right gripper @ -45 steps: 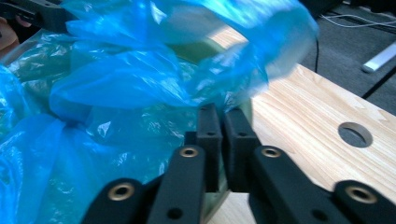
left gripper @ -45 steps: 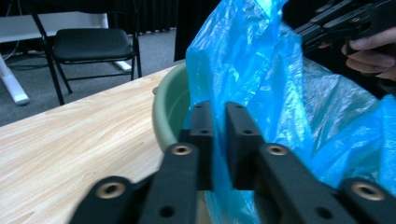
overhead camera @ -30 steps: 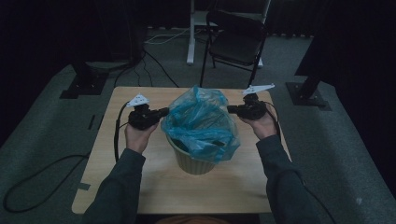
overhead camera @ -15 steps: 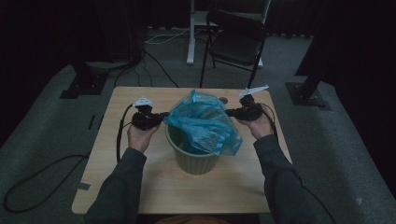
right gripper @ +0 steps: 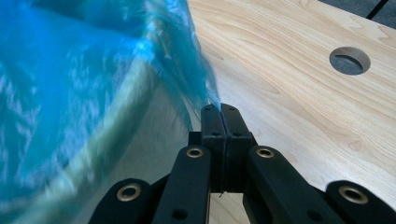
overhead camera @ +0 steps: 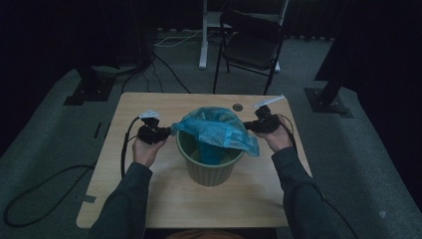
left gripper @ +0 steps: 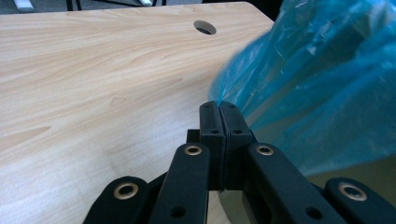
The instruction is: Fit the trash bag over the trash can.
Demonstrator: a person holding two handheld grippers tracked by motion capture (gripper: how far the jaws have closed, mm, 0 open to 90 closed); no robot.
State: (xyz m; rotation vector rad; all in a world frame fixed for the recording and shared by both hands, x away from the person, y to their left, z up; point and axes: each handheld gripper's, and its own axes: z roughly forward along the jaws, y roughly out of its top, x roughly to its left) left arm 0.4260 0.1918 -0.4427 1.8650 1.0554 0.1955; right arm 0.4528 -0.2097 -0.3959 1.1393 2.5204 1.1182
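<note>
Dim room, wooden table (overhead camera: 149, 199) with a cable hole (overhead camera: 238, 107) near its 12 o'clock edge, black chair (overhead camera: 251, 42) behind. Green bin (overhead camera: 209, 167) sits mid-table. Blue bag (overhead camera: 216, 132) is stretched over the bin's mouth. Left gripper (overhead camera: 166, 132) at the bin's 9 o'clock, jaws pinched together on the bag edge. Right gripper (overhead camera: 247, 126) at 3 o'clock, jaws likewise clamped on the bag's opposite edge.

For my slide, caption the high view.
Two claws stretch a thin blue plastic bag over a ribbed green bin.
</note>
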